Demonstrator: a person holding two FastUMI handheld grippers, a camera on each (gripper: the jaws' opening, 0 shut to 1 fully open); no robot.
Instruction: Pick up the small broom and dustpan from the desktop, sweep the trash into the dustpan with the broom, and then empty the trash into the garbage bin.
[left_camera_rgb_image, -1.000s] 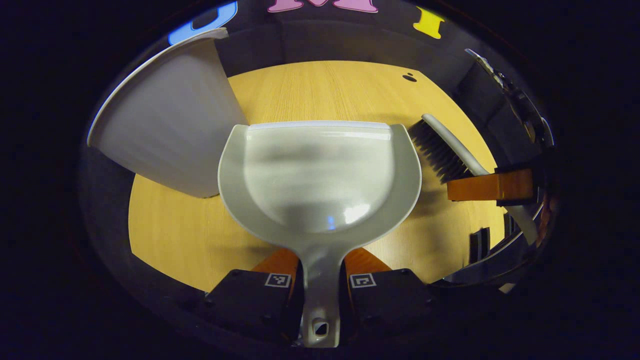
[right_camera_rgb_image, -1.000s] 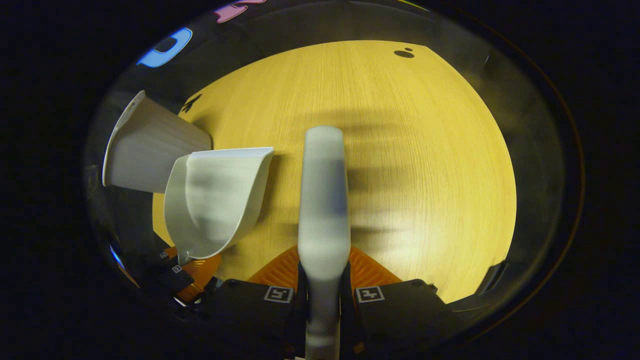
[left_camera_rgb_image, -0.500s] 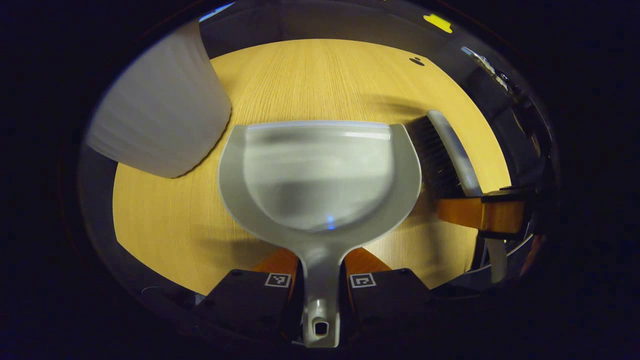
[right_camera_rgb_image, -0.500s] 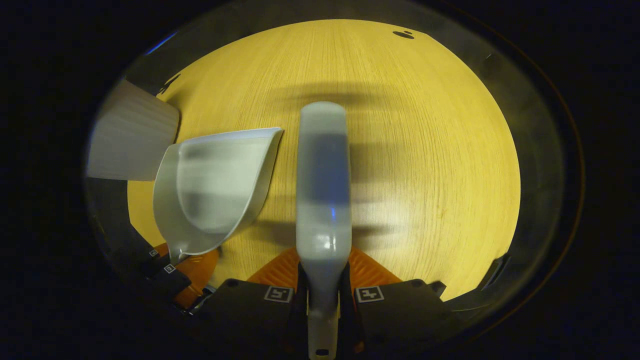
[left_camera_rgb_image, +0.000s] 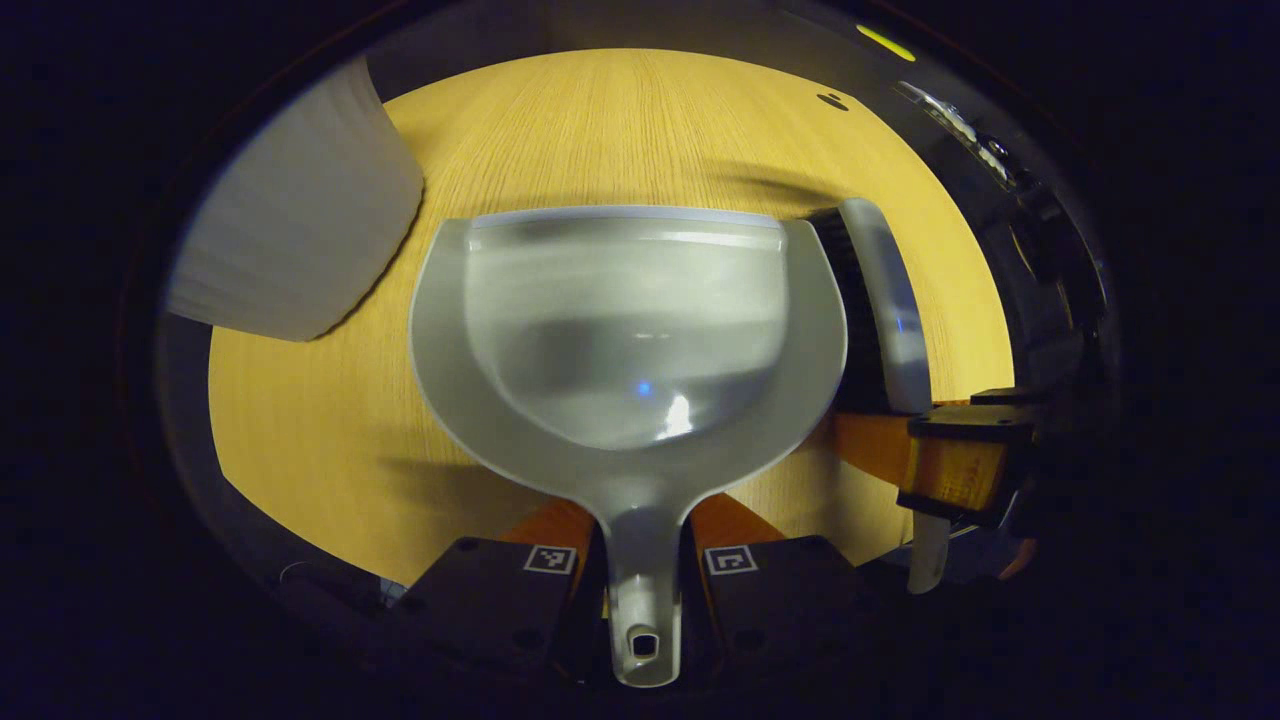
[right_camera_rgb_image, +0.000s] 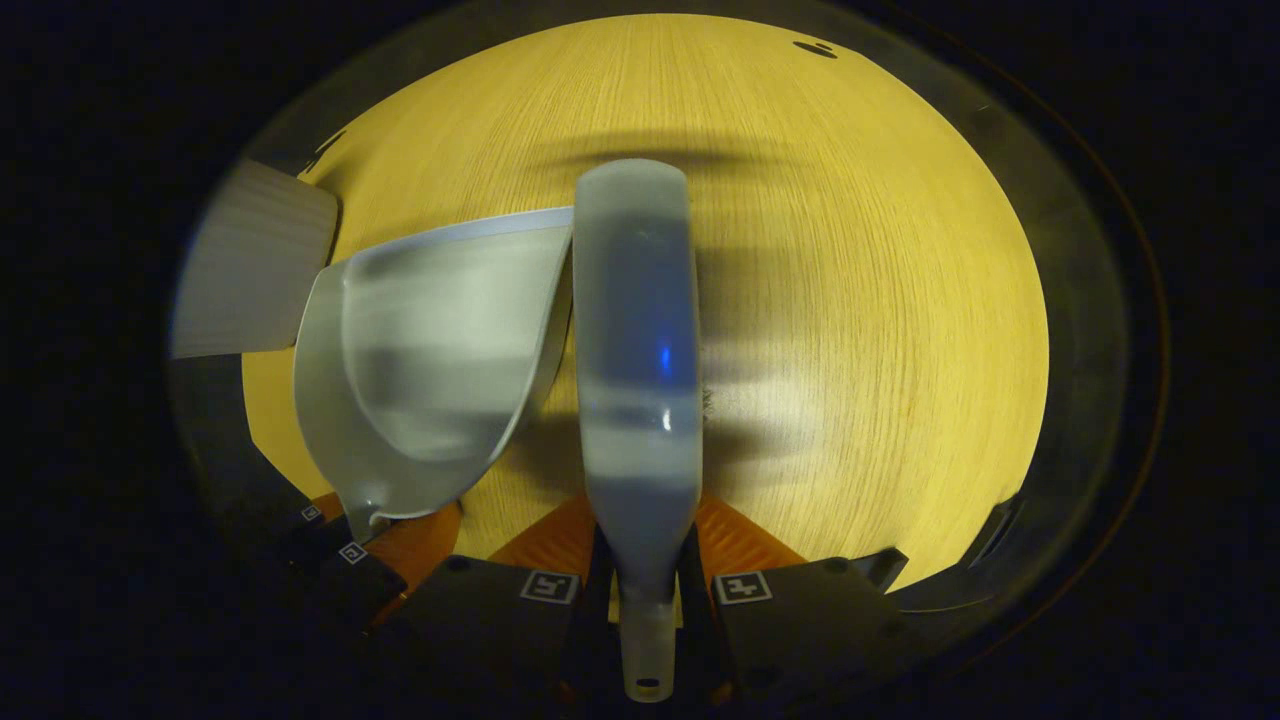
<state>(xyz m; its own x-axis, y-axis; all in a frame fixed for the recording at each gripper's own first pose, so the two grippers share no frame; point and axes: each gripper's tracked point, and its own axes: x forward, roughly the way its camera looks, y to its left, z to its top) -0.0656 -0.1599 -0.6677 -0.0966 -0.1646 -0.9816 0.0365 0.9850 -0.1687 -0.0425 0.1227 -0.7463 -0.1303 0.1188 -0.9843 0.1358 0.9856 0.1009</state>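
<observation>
Dustpan and broom gripped over desktop

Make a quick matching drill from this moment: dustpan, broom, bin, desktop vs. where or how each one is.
Things:
1. dustpan
2. broom
3. garbage bin
4. desktop

States:
A. wood-grain surface under everything
B. handle clamped in the left gripper, pan looks empty
C. pale container at the far left, blurred
D. handle clamped in the right gripper, head beside the pan's right rim

Pairs: 1-B, 2-D, 3-C, 4-A
</observation>
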